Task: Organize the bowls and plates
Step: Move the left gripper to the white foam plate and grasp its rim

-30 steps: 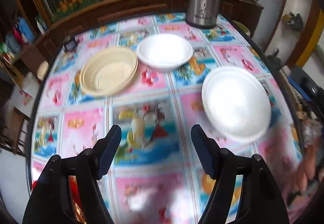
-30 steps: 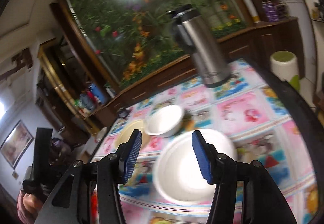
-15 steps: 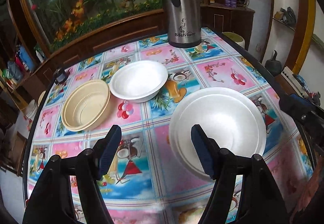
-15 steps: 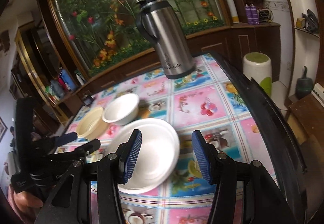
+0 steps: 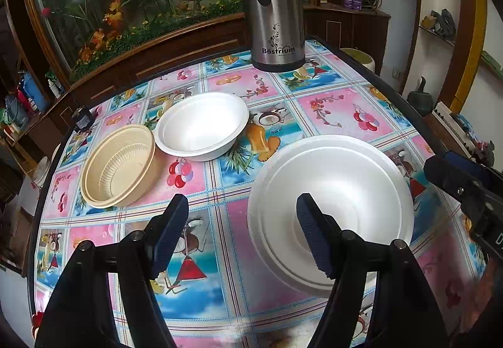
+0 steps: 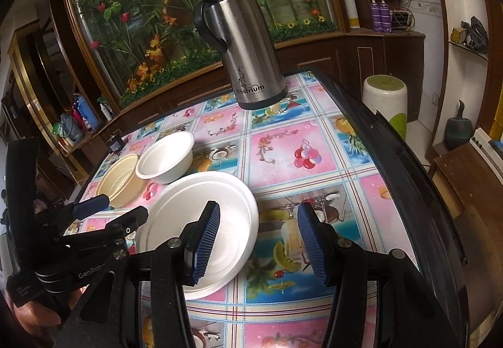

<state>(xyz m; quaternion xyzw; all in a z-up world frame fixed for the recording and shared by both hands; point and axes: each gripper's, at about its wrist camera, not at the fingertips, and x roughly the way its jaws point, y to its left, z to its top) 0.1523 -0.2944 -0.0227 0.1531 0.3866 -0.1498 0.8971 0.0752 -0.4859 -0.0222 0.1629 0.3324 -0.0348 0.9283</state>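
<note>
Both grippers hang over the near side of the table with jaws apart and nothing between them: the left gripper (image 5: 243,233) by the near-left rim of the white plate (image 5: 342,190), the right gripper (image 6: 256,242) at its near-right rim. Farther left sit a white bowl (image 5: 201,126) and a tan bowl (image 5: 118,165), touching each other. A steel flask (image 5: 275,5) stands at the far edge of the patterned tablecloth (image 5: 339,109).
</note>
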